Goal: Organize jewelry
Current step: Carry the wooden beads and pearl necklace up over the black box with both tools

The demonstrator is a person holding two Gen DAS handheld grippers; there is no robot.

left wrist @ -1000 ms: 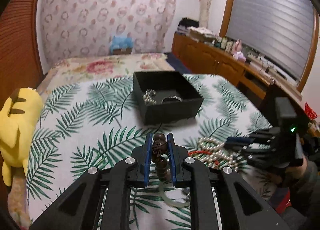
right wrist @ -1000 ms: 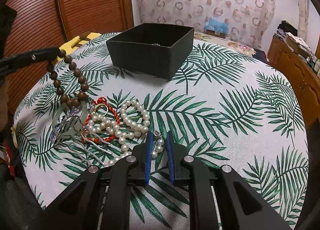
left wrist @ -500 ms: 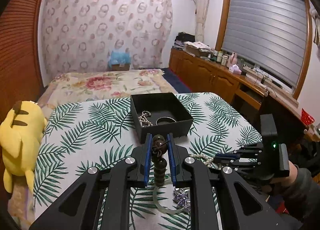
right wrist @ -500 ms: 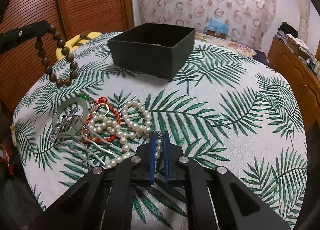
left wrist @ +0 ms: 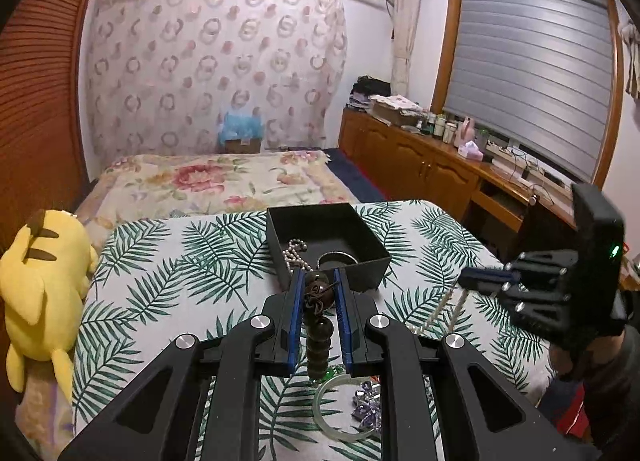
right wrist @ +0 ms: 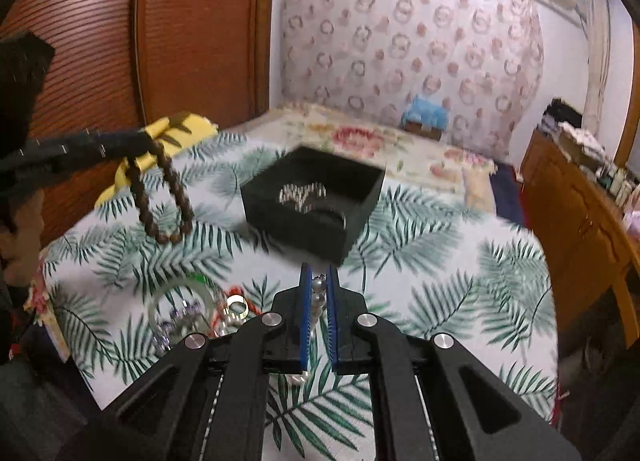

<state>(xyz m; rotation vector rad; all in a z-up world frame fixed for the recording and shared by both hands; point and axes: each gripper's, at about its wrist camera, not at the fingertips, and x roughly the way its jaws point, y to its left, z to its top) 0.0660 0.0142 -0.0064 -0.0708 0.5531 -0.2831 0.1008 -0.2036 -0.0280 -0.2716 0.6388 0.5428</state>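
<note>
Left gripper [left wrist: 317, 288] clenched on dark wooden beads [left wrist: 318, 335], hanging clear of the cloth. Right gripper [right wrist: 318, 284], jaws just closed, pinches a pearl strand [right wrist: 316, 299], lifted. Black box [left wrist: 328, 239] ahead holds pearls and a ring. Leaf-print cloth [left wrist: 168, 265]; bedroom behind. Right view blurred; leftover pile [right wrist: 192, 311] indistinct.

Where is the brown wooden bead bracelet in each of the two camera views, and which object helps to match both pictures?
Left wrist view: the brown bead bracelet is at lower centre, clamped in the left gripper and hanging down.
Right wrist view: the bracelet is at the left, dangling as a loop above the leaf-print cloth.
Shared landmark: the black box, beyond the bracelet in the left view and to its right in the right view.
</note>
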